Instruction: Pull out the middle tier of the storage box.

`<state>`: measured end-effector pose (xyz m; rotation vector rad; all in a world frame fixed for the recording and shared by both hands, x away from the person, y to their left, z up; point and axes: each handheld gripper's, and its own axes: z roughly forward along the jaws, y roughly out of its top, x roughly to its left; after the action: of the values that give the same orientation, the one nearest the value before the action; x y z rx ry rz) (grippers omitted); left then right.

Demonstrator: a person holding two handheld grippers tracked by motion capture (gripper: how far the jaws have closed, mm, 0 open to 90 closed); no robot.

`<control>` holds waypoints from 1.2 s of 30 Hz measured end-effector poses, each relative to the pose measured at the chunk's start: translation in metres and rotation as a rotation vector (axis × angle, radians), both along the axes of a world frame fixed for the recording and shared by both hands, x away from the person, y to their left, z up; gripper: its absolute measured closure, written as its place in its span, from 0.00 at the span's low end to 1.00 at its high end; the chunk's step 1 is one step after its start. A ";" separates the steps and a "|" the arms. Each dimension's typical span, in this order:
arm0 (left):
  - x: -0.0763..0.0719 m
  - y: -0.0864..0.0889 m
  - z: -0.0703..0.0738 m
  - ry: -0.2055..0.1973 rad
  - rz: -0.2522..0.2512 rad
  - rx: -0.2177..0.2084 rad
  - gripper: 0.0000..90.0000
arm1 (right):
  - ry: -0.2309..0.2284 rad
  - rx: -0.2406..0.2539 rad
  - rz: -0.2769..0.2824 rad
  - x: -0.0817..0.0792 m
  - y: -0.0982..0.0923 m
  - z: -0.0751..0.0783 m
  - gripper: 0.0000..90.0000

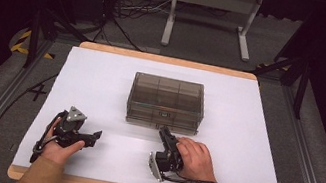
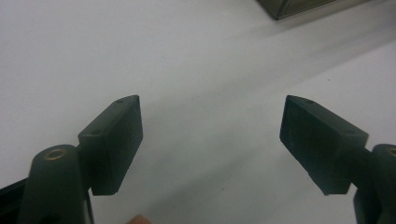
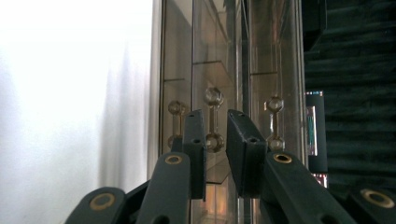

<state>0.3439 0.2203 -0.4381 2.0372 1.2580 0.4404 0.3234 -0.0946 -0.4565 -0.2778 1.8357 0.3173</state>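
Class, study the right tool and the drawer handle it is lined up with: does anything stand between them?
Nothing visible does. The right tool sits just in front of the smoky drawer box, jaws slightly apart and straddling the middle handle, with bare space between.

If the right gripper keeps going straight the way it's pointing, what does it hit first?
Most likely the middle handle on the front of the clear drawer box. The right gripper points straight at it with a narrow gap between its jaws; how far off is hard to tell.
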 end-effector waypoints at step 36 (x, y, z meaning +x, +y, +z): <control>0.003 -0.003 0.000 0.007 -0.007 0.000 0.24 | 0.475 0.387 0.078 -0.005 -0.057 0.049 0.78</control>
<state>0.3465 0.2170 -0.4381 2.0443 1.2541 0.4304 0.3181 -0.1514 -0.4078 0.0001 2.1756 0.8387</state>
